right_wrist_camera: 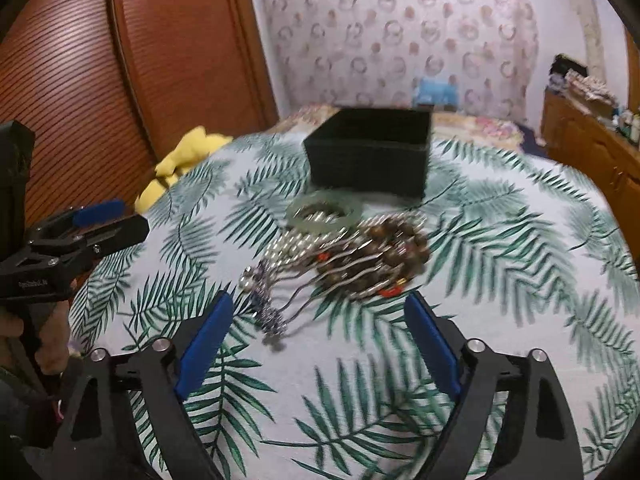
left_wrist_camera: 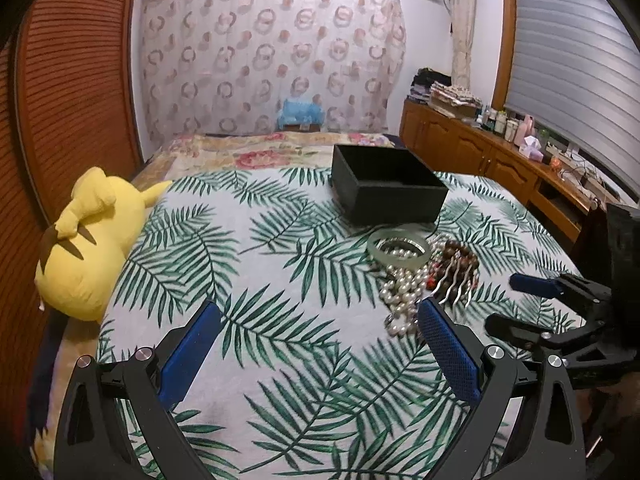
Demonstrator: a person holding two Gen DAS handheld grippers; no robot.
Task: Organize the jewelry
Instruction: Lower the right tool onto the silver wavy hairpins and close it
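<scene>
A heap of jewelry lies on the leaf-print bedcover (left_wrist_camera: pixel 260 280): a pale green bangle (left_wrist_camera: pixel 400 263) (right_wrist_camera: pixel 356 210), a pearl strand (left_wrist_camera: pixel 404 292) (right_wrist_camera: pixel 296 244), a brown bead bracelet (left_wrist_camera: pixel 456 256) (right_wrist_camera: pixel 404 240) and a silver wavy comb (left_wrist_camera: pixel 456 292) (right_wrist_camera: pixel 344 276). Behind the heap stands an open black box (left_wrist_camera: pixel 384 192) (right_wrist_camera: pixel 368 160). My left gripper (left_wrist_camera: pixel 320 308) (right_wrist_camera: pixel 124 218) is open, left of the heap, its right pad beside the pearls. My right gripper (right_wrist_camera: pixel 320 300) (left_wrist_camera: pixel 516 304) is open just short of the comb, holding nothing.
A yellow plush toy (left_wrist_camera: pixel 92 240) (right_wrist_camera: pixel 180 164) lies at the bed's left edge by the slatted wooden doors (left_wrist_camera: pixel 72 80). A wooden cabinet (left_wrist_camera: pixel 480 152) with bottles and folded cloth runs along the right wall. A hand (right_wrist_camera: pixel 48 344) holds the left gripper's handle.
</scene>
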